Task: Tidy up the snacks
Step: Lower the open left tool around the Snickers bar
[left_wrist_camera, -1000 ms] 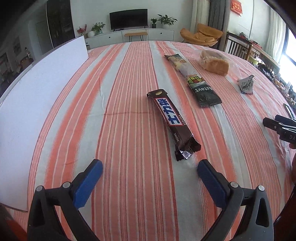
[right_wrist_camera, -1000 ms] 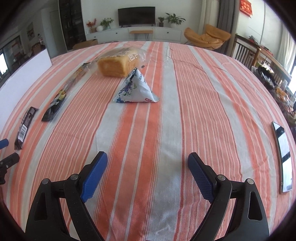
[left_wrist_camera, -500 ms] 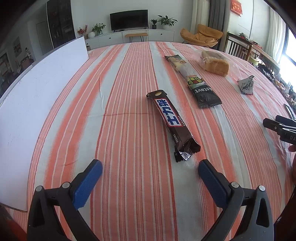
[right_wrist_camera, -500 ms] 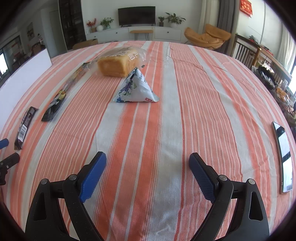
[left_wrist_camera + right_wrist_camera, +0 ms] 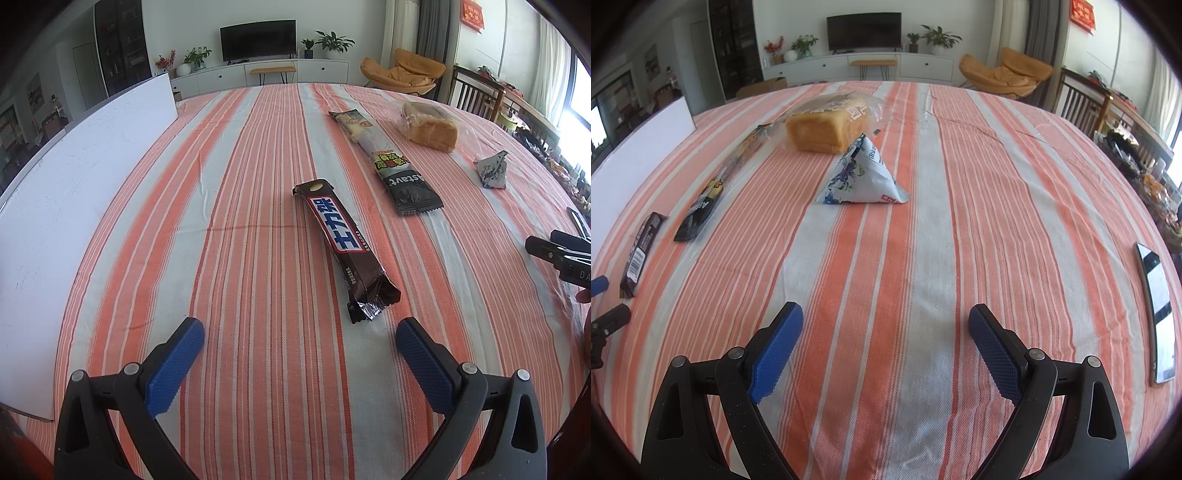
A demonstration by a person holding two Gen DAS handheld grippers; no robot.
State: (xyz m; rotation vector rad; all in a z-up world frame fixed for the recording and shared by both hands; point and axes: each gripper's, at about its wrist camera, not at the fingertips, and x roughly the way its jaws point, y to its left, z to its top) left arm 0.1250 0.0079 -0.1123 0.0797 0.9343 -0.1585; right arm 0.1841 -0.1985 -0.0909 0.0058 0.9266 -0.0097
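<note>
1. Striped orange-and-grey cloth (image 5: 258,192) covers the table; every snack lies on it.
2. White board (image 5: 66,206) lies flat along the cloth's left side, its long edge running away from the cameras.
3. Bread (image 5: 822,129) in a clear bag sits far back, its cut end turned toward the right wrist camera, the bag's loose plastic trailing to the right.
4. Long pack (image 5: 384,162) lies flat just left of the bread, long axis running away from the left camera and leaning slightly left; its dark end points near, its pale end far.
5. Brown bar (image 5: 345,247) lies flat left of the long pack, apart from it and roughly parallel. Its crimped near end points at the left gripper (image 5: 299,334), sitting between the two blue pads and nearer the right one, not touching either.
6. Pyramid pouch (image 5: 862,177) stands on its base just in front of the bread, tip up, straight ahead of the right gripper (image 5: 886,319) but well apart from it.
7. Phone (image 5: 1156,310) lies flat at the right edge, long axis running away.
8. Both grippers are spread wide, holding nothing, low over the cloth.
</note>
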